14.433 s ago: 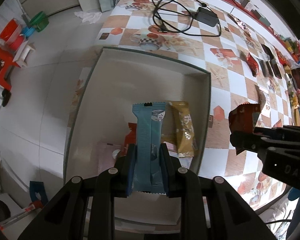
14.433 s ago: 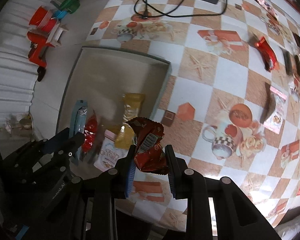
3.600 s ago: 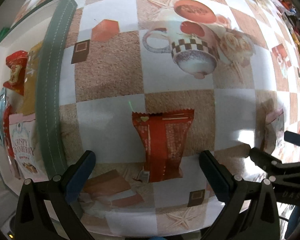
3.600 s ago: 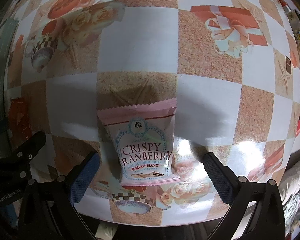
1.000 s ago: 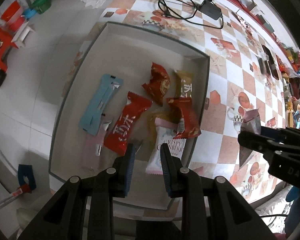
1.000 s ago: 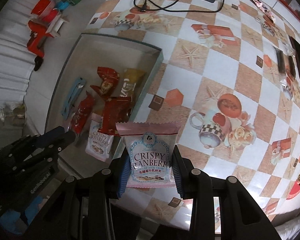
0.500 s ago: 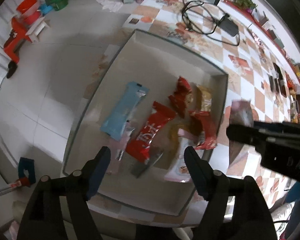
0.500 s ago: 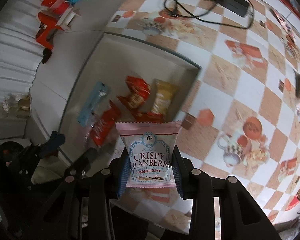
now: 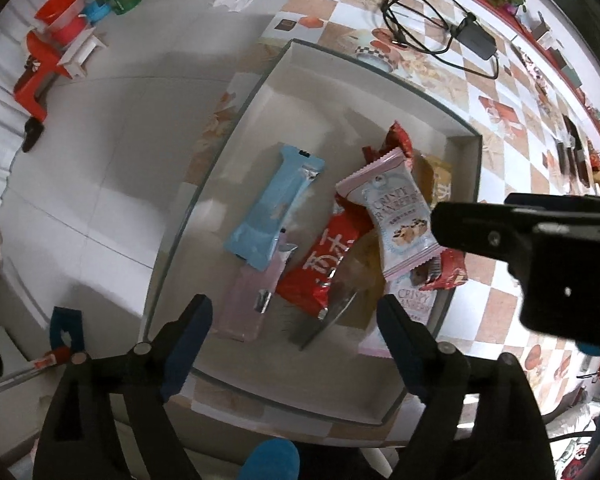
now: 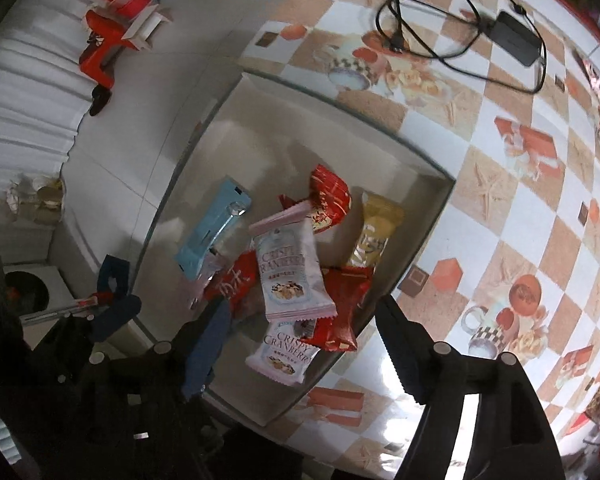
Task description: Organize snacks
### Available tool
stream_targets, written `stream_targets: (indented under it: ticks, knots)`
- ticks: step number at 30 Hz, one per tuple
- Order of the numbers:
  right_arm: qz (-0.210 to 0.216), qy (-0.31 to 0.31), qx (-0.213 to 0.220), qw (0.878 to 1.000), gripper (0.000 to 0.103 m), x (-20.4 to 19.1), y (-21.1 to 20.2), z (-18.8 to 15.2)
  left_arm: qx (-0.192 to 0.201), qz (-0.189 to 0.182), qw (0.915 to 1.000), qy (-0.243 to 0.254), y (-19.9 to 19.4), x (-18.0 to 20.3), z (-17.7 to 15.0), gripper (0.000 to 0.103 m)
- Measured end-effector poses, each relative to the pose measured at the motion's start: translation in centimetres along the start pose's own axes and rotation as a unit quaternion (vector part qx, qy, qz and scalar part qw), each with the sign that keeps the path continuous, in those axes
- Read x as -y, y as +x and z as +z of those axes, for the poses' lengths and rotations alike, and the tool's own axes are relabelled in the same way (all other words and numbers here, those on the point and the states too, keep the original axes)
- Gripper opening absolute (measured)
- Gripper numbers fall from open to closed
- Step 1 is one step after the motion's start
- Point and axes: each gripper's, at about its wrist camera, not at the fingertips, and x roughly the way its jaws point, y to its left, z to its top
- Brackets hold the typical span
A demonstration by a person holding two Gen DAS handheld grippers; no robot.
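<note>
The right gripper, clamped a second ago on the pink cranberry packet, is opening, and the packet is now lying free atop the snacks in the tray. The left gripper is opening too, with nothing between its jaws.

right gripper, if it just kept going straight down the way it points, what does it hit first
Most likely the pink crispy cranberry packet, loose between its opening jaws above the snack pile in the shallow white tray. Past that, the red wrapper and second cranberry packet beneath; depth is hard to judge.
</note>
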Motion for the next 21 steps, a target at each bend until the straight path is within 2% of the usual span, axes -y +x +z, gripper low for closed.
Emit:
stream_targets:
  ticks: [1,5,6,7,21]
  knots:
    - [-0.002,-0.002,-0.002,1.0,0.076,-0.1,0.0,0.0,-0.001,0.0,1.0,0.0,0.0,0.0,0.0,0.092]
    - [-0.015,-0.006,-0.005,1.0,0.077,-0.2,0.0,-0.2,0.008,0.002,1.0,0.0,-0.2,0.0,0.2,0.092]
    - [-0.017,-0.007,-0.005,1.0,0.087,-0.2,0.0,-0.3,0.015,0.006,0.9999,0.002,-0.4,0.0,0.2,0.092]
    - [-0.019,-0.007,-0.004,1.0,0.103,-0.2,0.0,-0.4,0.019,0.009,0.9998,0.003,-0.5,0.1,0.2,0.092]
    - [-0.039,-0.023,0.008,0.999,0.103,0.0,-0.7,-1.3,0.01,0.019,0.9996,0.016,-0.4,1.0,0.4,0.092]
